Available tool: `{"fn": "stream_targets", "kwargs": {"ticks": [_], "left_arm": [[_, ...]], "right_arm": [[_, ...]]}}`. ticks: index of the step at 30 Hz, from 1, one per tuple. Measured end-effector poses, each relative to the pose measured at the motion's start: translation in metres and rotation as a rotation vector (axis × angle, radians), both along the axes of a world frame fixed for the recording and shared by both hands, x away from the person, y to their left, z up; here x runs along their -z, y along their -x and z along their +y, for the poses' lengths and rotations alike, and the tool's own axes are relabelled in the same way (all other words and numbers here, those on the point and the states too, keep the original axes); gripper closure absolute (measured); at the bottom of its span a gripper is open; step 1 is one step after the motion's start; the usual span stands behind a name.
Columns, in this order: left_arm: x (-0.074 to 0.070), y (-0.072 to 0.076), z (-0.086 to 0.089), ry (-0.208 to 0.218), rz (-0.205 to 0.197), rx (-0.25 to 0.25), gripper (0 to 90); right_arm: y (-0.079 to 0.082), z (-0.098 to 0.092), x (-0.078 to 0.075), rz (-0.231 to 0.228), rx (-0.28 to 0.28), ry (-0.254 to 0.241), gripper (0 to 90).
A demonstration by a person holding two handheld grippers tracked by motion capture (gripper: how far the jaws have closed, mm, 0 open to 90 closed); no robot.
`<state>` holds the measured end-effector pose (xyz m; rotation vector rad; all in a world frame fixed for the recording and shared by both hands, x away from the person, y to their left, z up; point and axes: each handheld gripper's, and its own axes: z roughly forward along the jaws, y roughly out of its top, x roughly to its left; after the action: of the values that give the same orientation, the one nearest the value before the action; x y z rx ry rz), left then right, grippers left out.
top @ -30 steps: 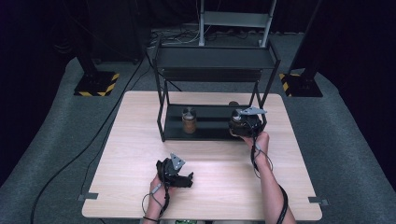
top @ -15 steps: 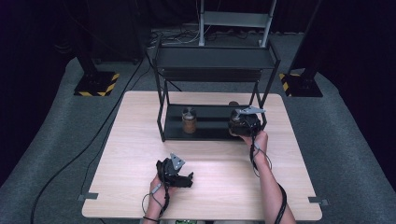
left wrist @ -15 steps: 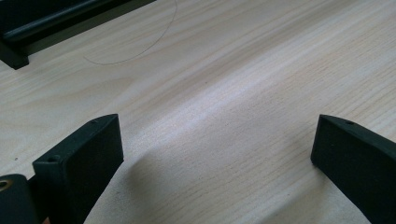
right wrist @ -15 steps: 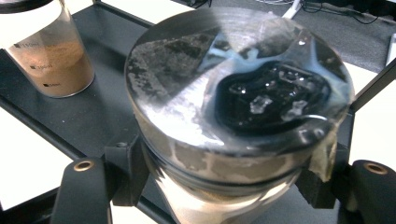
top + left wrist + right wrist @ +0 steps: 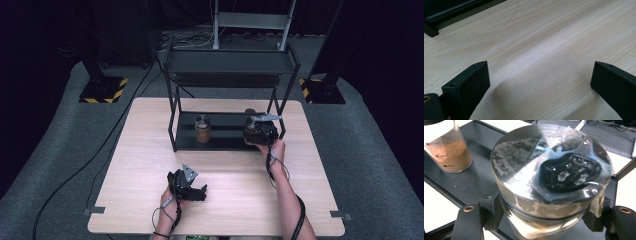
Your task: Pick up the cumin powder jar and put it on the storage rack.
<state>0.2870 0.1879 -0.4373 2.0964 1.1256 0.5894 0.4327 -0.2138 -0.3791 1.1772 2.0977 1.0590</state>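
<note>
My right gripper is shut on a clear jar with a shiny metal lid, its jaws clamped on the body just below the lid. It holds the jar at the right end of the black rack's lower shelf. Whether the jar rests on the shelf I cannot tell. A second jar, part full of brown powder, stands upright on the same shelf, further left. My left gripper lies low over the bare wooden table near the front, open with nothing between its jaws.
The rack's top shelf overhangs the lower one, and its black posts stand at the corners. A thin cable trails from my right hand across the table. Dark floor and stands with yellow-black bases surround the table.
</note>
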Motion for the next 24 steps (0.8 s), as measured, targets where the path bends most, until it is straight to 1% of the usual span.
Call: {"fn": "stream_targets", "kwargs": {"ticks": [24], "left_arm": [[0.0,0.0,0.0,-0.002,-0.002,0.0,2.1]], "right_arm": [[-0.011,0.001,0.004,0.011,0.011,-0.008,30.1]]}}
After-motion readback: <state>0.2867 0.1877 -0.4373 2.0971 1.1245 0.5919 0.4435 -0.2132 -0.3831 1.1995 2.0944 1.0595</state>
